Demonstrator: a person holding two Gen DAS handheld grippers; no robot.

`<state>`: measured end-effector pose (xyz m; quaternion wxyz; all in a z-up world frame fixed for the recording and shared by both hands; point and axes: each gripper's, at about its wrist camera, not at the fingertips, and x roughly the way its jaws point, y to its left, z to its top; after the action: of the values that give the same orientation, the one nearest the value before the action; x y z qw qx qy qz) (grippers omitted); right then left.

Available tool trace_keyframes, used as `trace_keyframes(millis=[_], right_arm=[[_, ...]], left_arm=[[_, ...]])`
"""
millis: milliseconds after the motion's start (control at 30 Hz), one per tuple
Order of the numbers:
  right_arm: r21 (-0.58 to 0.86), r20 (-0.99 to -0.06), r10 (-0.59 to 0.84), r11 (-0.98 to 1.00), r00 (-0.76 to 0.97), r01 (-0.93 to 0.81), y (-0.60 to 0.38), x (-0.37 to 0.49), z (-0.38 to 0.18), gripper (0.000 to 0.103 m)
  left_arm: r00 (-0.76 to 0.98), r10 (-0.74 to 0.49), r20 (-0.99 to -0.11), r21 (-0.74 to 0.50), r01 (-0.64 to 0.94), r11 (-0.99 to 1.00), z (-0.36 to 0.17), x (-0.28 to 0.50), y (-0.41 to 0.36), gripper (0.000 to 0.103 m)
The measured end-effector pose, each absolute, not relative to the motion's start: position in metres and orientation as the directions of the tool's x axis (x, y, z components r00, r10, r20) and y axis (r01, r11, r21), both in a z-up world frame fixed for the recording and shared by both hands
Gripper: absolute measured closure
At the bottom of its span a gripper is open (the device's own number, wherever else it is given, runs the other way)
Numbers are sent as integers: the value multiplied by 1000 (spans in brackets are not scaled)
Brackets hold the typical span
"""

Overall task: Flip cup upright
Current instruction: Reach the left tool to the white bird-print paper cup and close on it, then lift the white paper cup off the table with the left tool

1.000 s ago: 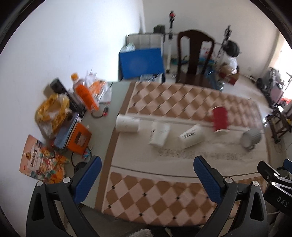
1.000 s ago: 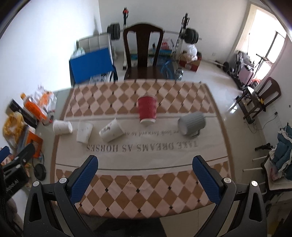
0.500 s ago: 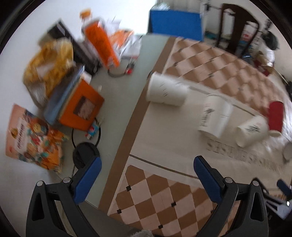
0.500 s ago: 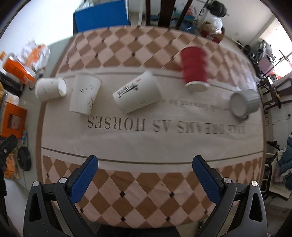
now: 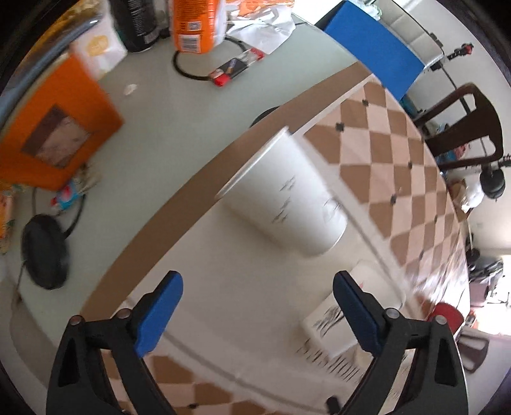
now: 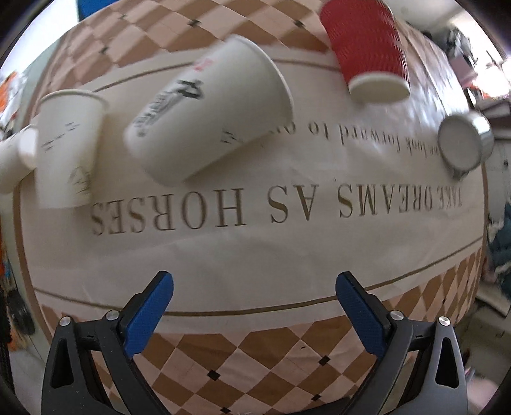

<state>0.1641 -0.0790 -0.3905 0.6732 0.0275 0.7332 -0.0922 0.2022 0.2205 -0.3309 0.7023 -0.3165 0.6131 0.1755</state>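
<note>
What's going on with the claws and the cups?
Both claws open, empty. White cup lying sideways ahead of left claw. Nothing blocking.

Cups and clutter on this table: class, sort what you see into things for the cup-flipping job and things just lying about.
For the job:
white cup on its side
large printed cup
red cup
grey mug
left gripper, open
right gripper, open

Lying about:
orange box
orange bottle
blue panel
wooden chair
</note>
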Motion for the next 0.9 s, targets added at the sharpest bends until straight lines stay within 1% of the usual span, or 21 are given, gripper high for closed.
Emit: trace_keyframes(millis=[67,133,233,367,433,567,600,767,833,900], right_arm=[[-97,-993,-83,978,-83,184,-85,165,-394,6],[-106,-993,-94,974,-68,200,-94,166,-398,9],[-104,-994,-92,965,-59,242,-104,168,-401,9],[-107,-994,-97,958,-51,268,-115,177,-398,9],[-112,-994,-104,955,-44,276,-118,182,-395,9],[-119,-993,-115,953,-32,279,-124,194,-395,9],[-120,-993,-116,952,-30,280,-124,198,-392,9],[-116,-993,-116,951,-15,287,-137,218,-387,9],[-117,-993,-117,952,-15,282,-140,220,-385,9],[-121,-992,-123,951,-11,283,-133,213,-378,9]], left_arm=[[204,-157,-966,-253,-641,725,-333,213,222,19],[228,-169,-959,-280,-660,698,-335,219,227,19],[256,-187,-949,-315,-700,641,-338,227,234,19],[246,-180,-953,-304,-752,585,-348,232,241,19],[222,-156,-963,-271,-765,585,-354,237,243,21],[190,-131,-973,-230,-764,603,-359,237,247,33],[187,-118,-975,-219,-756,616,-359,237,247,34],[159,-45,-986,-141,-666,733,-350,236,237,36],[151,16,-988,-78,-598,798,-343,232,228,36],[157,112,-981,17,-510,860,-332,222,215,36]])
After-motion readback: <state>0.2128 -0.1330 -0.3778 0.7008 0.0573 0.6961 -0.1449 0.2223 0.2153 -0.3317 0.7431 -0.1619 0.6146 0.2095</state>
